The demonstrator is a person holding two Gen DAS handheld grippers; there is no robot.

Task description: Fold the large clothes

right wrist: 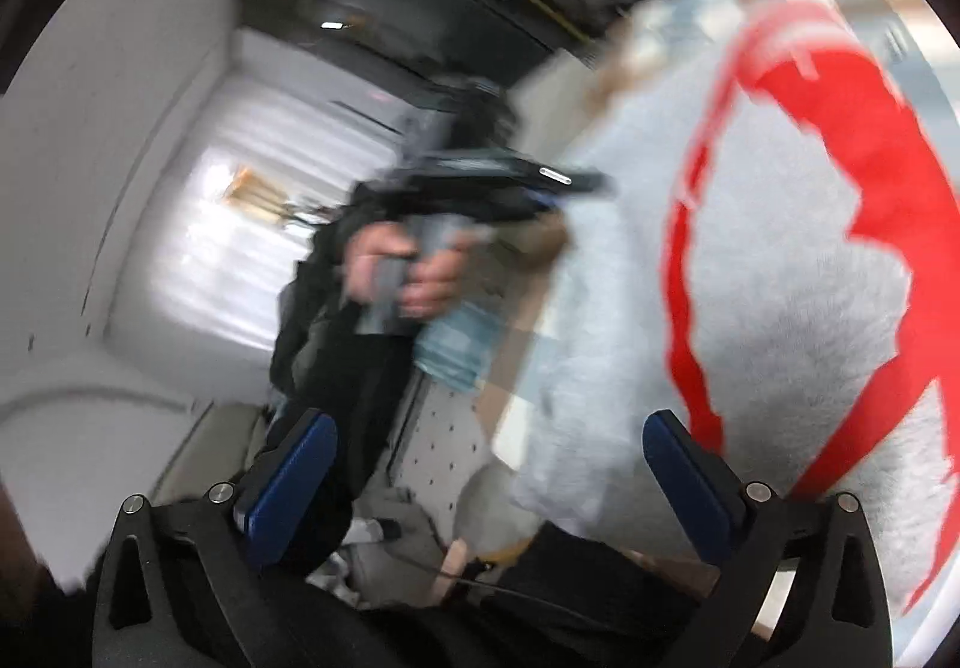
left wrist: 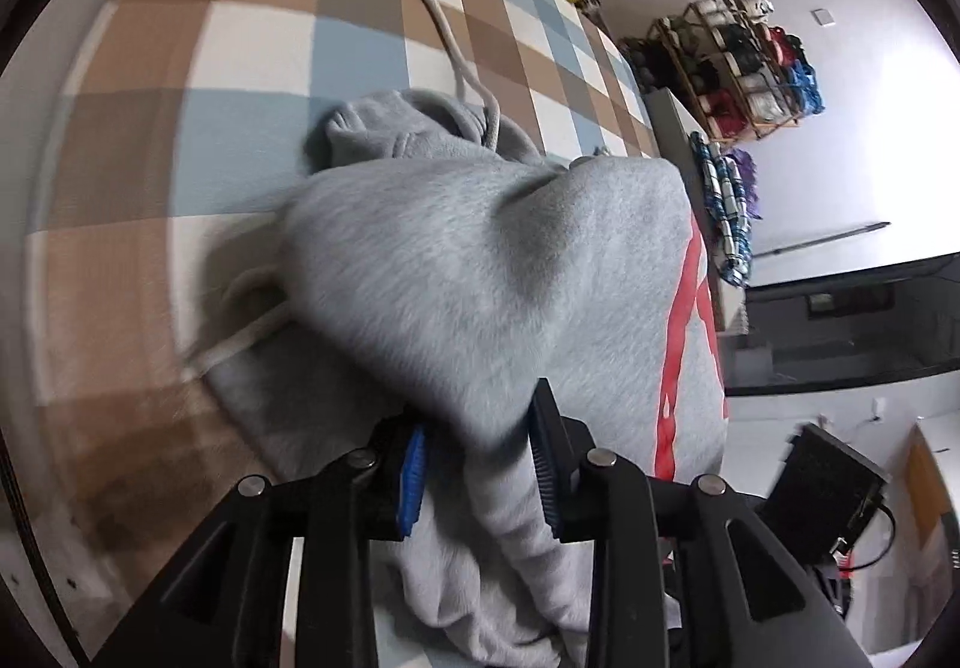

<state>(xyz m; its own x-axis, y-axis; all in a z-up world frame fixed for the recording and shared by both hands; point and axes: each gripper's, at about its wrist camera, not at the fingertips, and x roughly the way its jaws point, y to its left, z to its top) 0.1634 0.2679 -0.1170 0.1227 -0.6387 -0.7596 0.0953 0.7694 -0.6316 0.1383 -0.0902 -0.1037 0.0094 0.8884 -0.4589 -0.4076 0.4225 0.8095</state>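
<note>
Left wrist view: the left hand-held gripper (left wrist: 480, 464) is clamped on a bunched fold of a grey hoodie (left wrist: 480, 260); fabric fills the gap between its two fingers and hangs below them. One blue pad (left wrist: 414, 479) shows against the cloth. The hoodie lies in a heap on a worktop covered by a checked cloth (left wrist: 252, 44) in brown, blue and white. Its hood (left wrist: 414, 128) sits at the far side of the heap, and a pale drawstring (left wrist: 420, 2) runs from the hood away across the checks. A red print (left wrist: 684, 320) shows on the garment's right-hand portion, near the worktop edge. Beyond the worktop, a wooden rack (left wrist: 738, 62) holding bundled items stands against the wall, and a blue-and-white checked textile (left wrist: 726, 206) hangs just beside the worktop's end.

Right wrist view, heavily motion-blurred: the right hand-held gripper (right wrist: 486, 464) stands wide apart with nothing between its blue pads (right wrist: 294, 482). The grey hoodie (right wrist: 780, 320) with its red print (right wrist: 864, 176) fills the right side of the frame, close beside the right-hand finger; contact cannot be judged. At centre, the person's hand (right wrist: 408, 266) grips the handle of the other device.
</note>
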